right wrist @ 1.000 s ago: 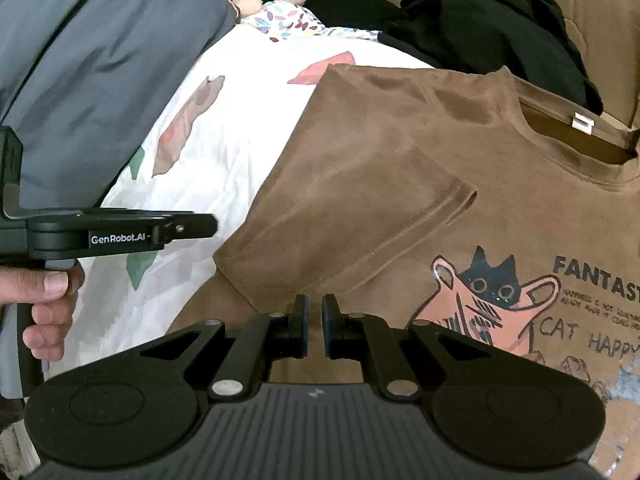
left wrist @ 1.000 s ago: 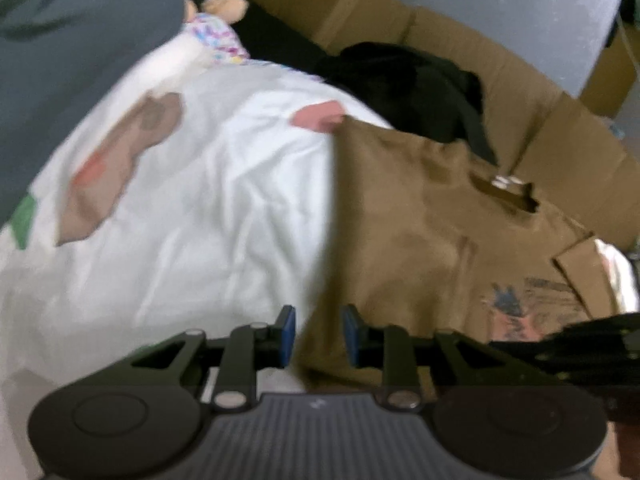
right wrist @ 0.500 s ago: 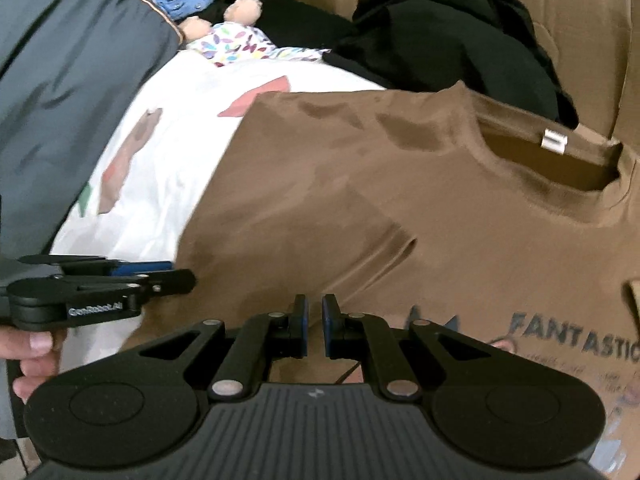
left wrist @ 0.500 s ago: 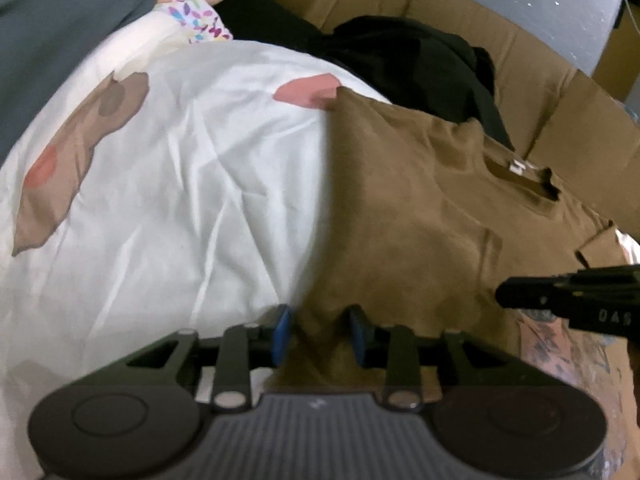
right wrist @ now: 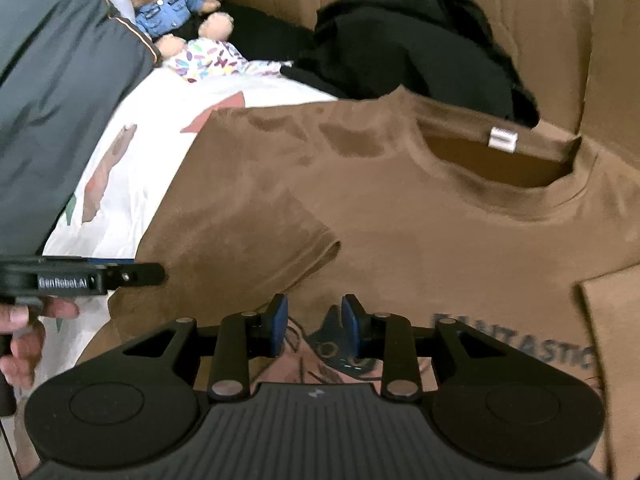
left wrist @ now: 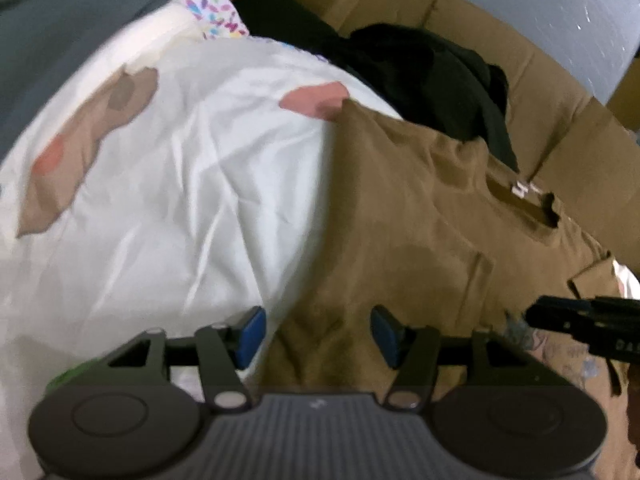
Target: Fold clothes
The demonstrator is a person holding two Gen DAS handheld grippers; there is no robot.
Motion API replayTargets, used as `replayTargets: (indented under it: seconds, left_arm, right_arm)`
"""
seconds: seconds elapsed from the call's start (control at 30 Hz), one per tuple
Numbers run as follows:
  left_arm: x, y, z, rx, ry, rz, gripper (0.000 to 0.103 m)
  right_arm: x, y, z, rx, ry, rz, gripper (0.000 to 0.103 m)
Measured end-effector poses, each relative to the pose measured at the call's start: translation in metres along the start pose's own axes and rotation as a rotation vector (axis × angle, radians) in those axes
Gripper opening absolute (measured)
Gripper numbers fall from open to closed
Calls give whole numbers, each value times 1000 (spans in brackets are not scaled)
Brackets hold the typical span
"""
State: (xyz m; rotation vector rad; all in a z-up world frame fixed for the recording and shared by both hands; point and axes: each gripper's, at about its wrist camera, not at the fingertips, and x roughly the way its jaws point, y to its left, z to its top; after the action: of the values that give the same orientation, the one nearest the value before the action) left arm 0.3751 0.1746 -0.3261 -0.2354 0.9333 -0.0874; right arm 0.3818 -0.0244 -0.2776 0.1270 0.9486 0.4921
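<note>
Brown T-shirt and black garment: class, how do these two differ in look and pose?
The brown T-shirt lies spread out flat, while the black garment sits crumpled in a heap. The brown T-shirt shows a cat print and lettering; the black garment looks plain. The black garment lies farther back. Both are clothes on the same surface.

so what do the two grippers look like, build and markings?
Both alike: matte black. Left gripper and right gripper each have a ribbed housing, two round discs, linkage arms with silver pivot pins, blue finger pads. White "GenRobot.AI" lettering on the left one's side. No cables visible.
</note>
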Motion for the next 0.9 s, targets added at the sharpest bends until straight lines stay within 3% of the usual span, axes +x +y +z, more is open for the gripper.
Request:
replayTargets:
  seconds: [0.1, 0.23, 0.3, 0.4, 0.43, 0.63, 0.73, 0.9]
  left_arm:
    - [-15, -1, 4, -36, -26, -19, 92]
    - [-33, -6, 6, -55, -50, -6, 101]
    - [-42, -7, 4, -64, -60, 0, 102]
    - [-57, -9, 1, -59, -66, 9, 102]
    - [-61, -10, 1, -53, -69, 16, 102]
    - [-103, -17, 29, -23, -125, 69, 103]
    - [-136, -23, 61, 23, -175, 60, 103]
    - [-194, -29, 108, 64, -241, 41, 103]
  right_arm:
    - [-16, -5, 5, -26, -28, -6, 40]
    - [-33, -12, 12, -34, -70, -7, 51]
    - [-40, -16, 13, -27, -75, -1, 61]
    - [-54, -19, 10, -28, -85, 6, 90]
    - [-59, -20, 9, -31, -83, 9, 93]
    - [-96, -25, 10, -58, -64, -2, 96]
    - [-127, -31, 23, -53, -99, -29, 102]
    - [-179, -44, 41, -13, -167, -74, 103]
